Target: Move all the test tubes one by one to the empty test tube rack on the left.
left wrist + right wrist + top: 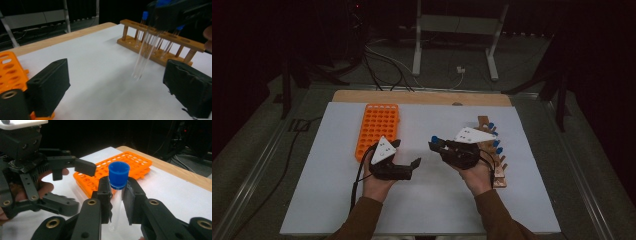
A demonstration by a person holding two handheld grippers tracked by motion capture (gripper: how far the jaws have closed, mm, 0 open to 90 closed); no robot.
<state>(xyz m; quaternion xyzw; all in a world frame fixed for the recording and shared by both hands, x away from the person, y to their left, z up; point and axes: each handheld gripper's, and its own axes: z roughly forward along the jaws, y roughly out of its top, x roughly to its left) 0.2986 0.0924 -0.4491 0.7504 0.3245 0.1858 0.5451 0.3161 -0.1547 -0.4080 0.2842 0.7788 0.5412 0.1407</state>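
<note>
My right gripper [438, 143] is shut on a clear test tube with a blue cap [434, 139], held above the white mat. In the right gripper view its jaws [119, 195] pinch the tube [119, 175] just under the cap. My left gripper [406, 153] stands open beside it, jaws pointing toward the tube, nothing between them. The left gripper view has the tube's glass body [145, 56] hanging ahead of the open gripper [120, 87]. An orange rack [377, 127] lies to the left, a wooden rack [498, 167] with several blue-capped tubes to the right.
A white mat [427, 205] covers the wooden table [422, 96]. Behind the table stand a metal frame [457, 25] and loose cables [384, 60] on the floor. The left gripper [77, 187] hangs in front of the orange rack [132, 163] in the right gripper view.
</note>
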